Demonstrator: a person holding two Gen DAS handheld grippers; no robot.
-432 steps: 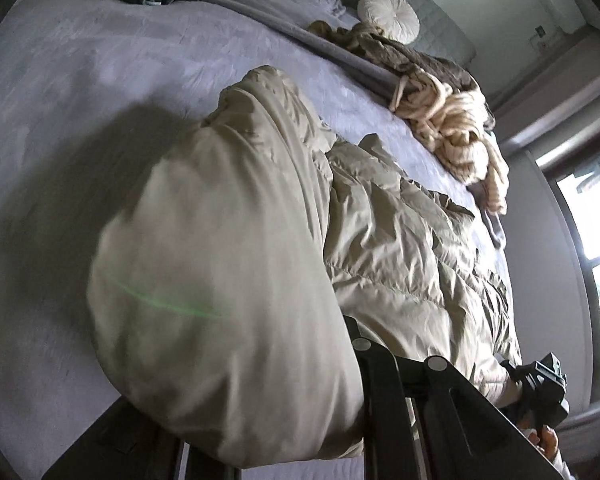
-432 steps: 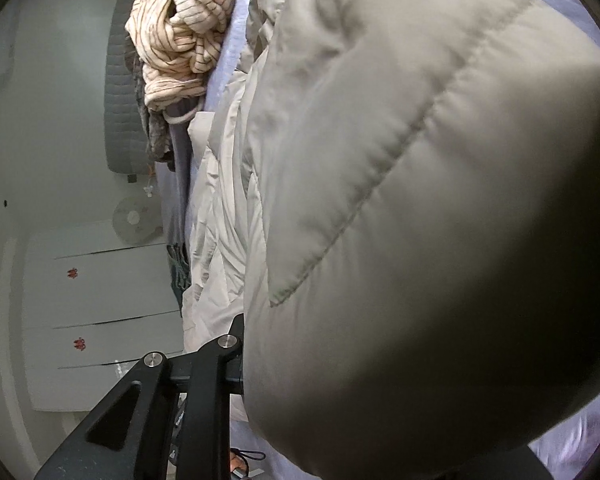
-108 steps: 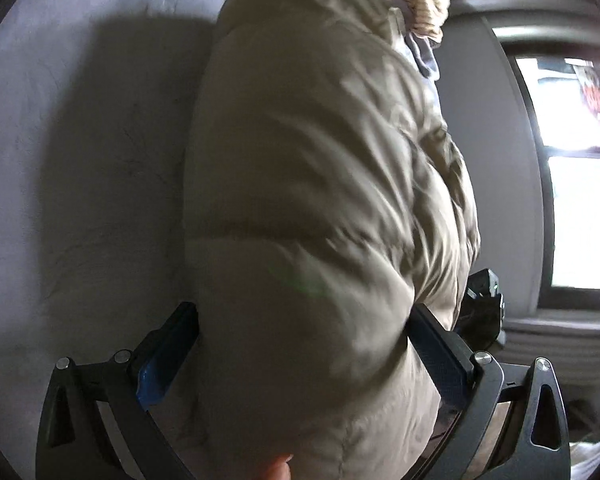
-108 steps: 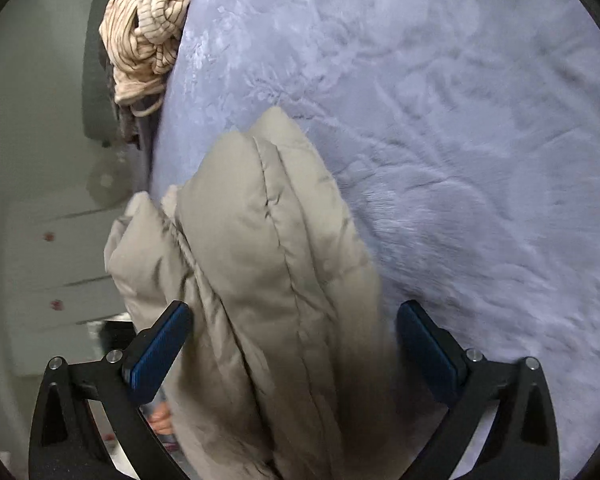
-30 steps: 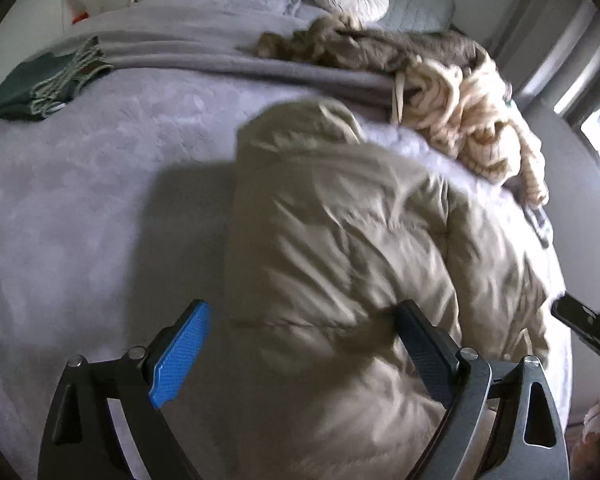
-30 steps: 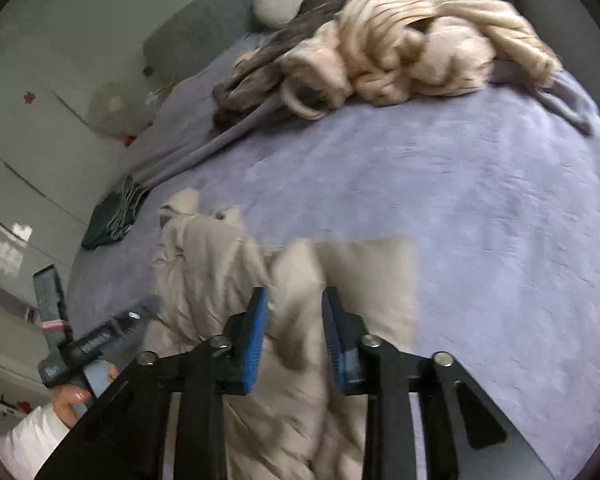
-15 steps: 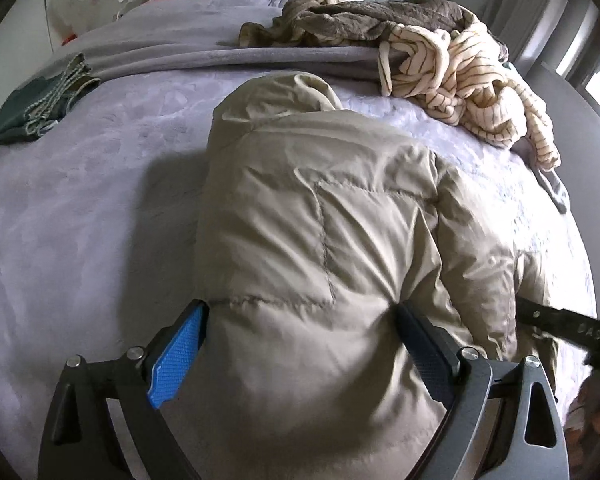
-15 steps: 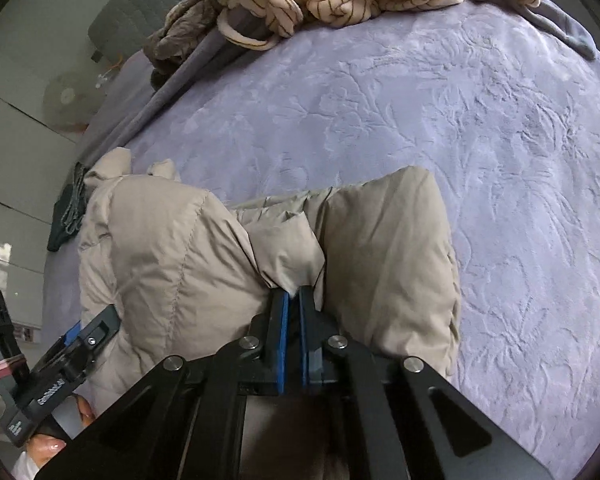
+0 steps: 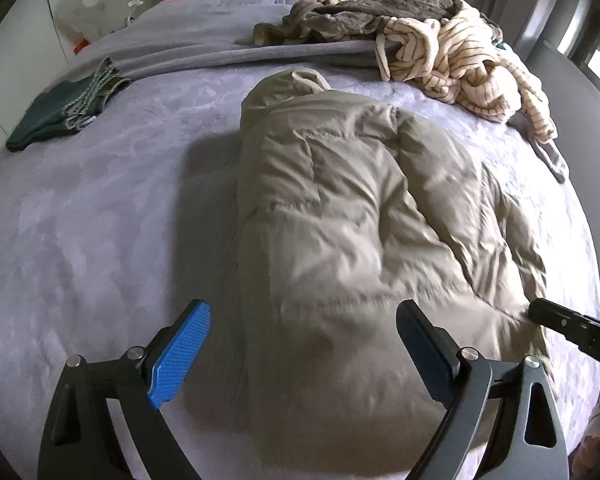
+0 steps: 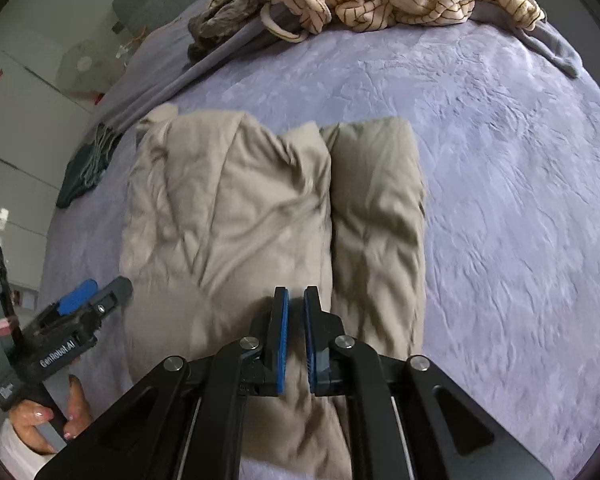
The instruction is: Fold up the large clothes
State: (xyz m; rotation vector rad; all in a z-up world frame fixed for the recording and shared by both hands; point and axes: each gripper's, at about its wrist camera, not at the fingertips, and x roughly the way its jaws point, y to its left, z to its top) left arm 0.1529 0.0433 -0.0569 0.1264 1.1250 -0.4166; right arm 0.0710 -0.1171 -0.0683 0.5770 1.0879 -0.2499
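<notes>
- Left wrist view: we are looking down over the beige quilted puffer jacket [image 9: 360,240], which is lying on the lavender embossed bed cover [image 9: 100,220] as a long narrow bundle, hood end pointing toward the headboard. Its sides are looking folded in toward the middle, so we are judging the lengthwise folds as done.
- Our left tool [image 9: 304,360] is hovering over the near end of the jacket with its blue-padded fingers [image 9: 180,354] wide apart and gripping nothing. The tip of the right tool [image 9: 556,320] is showing at the jacket's right edge.
- Beyond the jacket, a cream striped knit garment [image 9: 460,64] and a brown-grey fleece garment [image 9: 360,16] are lying in an unfolded heap, while a dark green folded cloth [image 9: 56,116] is resting at the far left. So we are judging more clothes to be waiting.
- Right wrist view: the jacket [image 10: 260,220] is showing as two padded panels side by side with a seam between them, lying flat on the bed cover [image 10: 520,200].
- Our right tool [image 10: 294,304] is nearly together, its jaws easing open with a slim empty gap, no fabric pinched between them.
- The left tool [image 10: 96,292], held in a hand [image 10: 56,420], is sitting just beside the jacket's left edge.
- What is left, we are judging, is folding the long bundle across its length.
</notes>
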